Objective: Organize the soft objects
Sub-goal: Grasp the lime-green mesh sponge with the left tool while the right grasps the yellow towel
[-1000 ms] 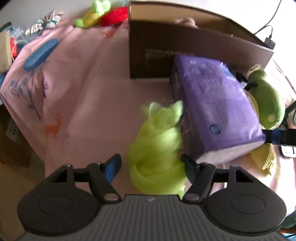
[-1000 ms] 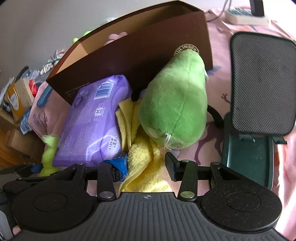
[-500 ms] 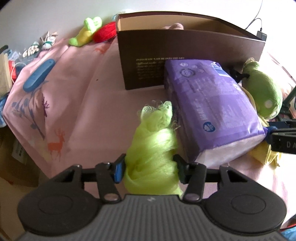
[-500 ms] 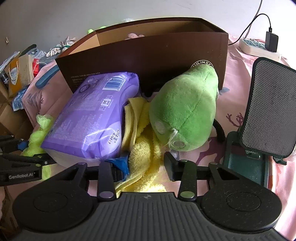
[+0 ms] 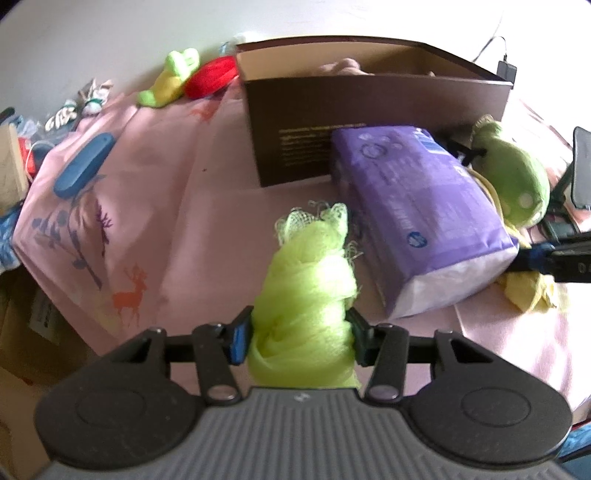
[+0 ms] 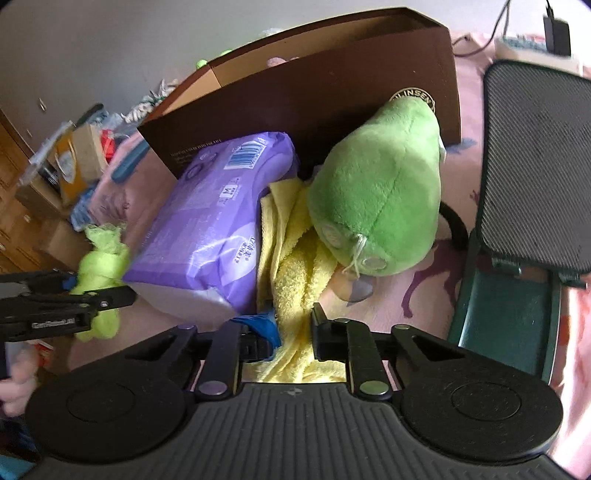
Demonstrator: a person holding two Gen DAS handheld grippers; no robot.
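My left tongs (image 5: pixel 300 331), just closing, clamp lime-green mesh cloth bundle (image 5: pixel 308 291) on pink tabletop (image 5: pixel 221 206), left of purple soft pack (image 5: pixel 421 218). My right tongs (image 6: pixel 293 334), just closing, pinch yellow terry towel (image 6: pixel 295 280).

Ahead of our tools we see a plain white wall (image 5: pixel 110 33) behind the pink printed bedsheet (image 5: pixel 155 206). Off to their left stand wooden drawers (image 6: pixel 9 206) and cardboard boxes (image 6: pixel 79 155); soft daylight washes the far right.
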